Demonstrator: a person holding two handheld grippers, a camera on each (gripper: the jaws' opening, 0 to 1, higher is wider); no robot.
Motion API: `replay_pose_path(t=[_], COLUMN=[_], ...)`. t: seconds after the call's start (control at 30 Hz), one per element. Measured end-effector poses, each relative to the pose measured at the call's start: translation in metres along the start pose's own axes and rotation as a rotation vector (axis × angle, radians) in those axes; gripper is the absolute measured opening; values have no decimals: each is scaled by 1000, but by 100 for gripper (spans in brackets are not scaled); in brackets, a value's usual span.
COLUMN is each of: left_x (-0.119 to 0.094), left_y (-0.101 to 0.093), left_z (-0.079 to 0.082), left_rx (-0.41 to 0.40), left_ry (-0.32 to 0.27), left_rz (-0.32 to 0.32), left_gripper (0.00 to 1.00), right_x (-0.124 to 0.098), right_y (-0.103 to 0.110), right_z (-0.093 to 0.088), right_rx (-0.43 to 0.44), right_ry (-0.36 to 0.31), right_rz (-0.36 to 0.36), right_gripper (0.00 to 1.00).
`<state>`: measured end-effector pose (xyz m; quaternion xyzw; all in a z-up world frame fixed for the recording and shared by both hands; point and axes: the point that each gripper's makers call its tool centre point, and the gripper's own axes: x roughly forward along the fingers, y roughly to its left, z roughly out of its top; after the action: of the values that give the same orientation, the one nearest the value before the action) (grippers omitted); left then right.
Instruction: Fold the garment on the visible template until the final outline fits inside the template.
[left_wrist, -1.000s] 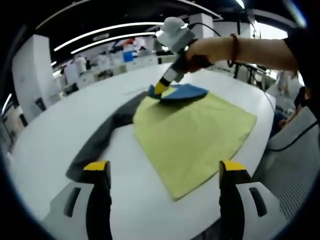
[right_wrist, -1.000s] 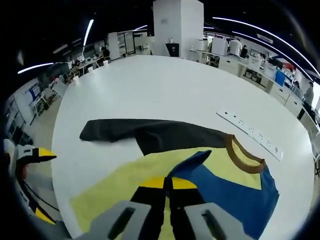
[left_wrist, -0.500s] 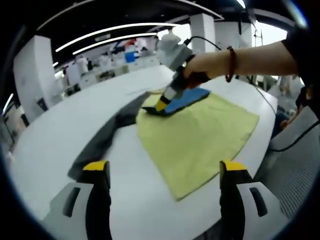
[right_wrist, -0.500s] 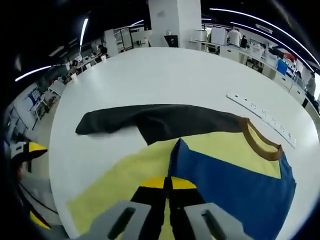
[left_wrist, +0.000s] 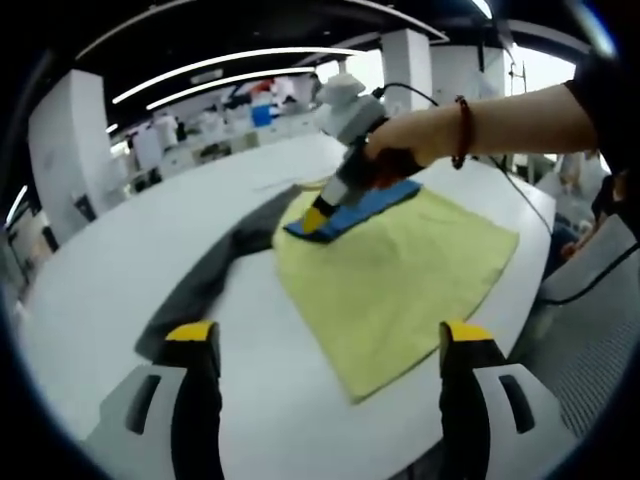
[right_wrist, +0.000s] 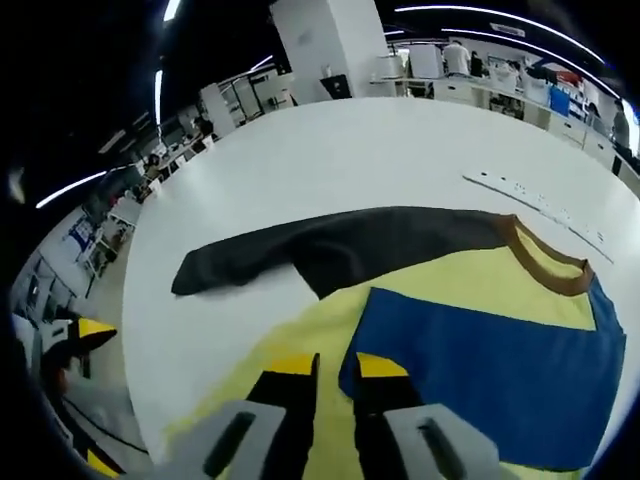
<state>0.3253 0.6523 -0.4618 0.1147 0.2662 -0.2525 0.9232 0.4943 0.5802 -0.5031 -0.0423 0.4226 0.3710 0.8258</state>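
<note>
Shirt (right_wrist: 440, 300) lies flat mid-surface (right_wrist: 300, 160), blue sleeve (right_wrist: 490, 365) laid across for folding, right hand-held gripper (right_wrist: 336, 366) just parted, left hand-held gripper (left_wrist: 330, 335) released and clear.

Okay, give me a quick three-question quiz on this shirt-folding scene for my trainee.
1. True or false: the dark sleeve is folded onto the yellow body.
2. What colour is the collar? A brown, B green, C white.
3. Fill in: the left claw stands ___, holding nothing.
Key: 1 false, it lies spread out on the white table; 2 A; 3 open.
</note>
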Motion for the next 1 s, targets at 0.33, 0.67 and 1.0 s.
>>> replay_pose_path(t=[0.33, 0.67, 1.0], left_x=[0, -4, -3], left_y=[6, 6, 5], left_z=[3, 6, 5], left_rx=[-8, -10, -2], left_ry=[-15, -23, -12], left_rz=[26, 38, 42], left_gripper=[94, 95, 96], right_x=[-36, -55, -103], right_y=[-36, -77, -140], right_z=[20, -5, -34], right_rx=[-12, -16, 27], right_ry=[-100, -72, -106], right_rz=[-78, -174, -254], right_gripper=[59, 58, 58])
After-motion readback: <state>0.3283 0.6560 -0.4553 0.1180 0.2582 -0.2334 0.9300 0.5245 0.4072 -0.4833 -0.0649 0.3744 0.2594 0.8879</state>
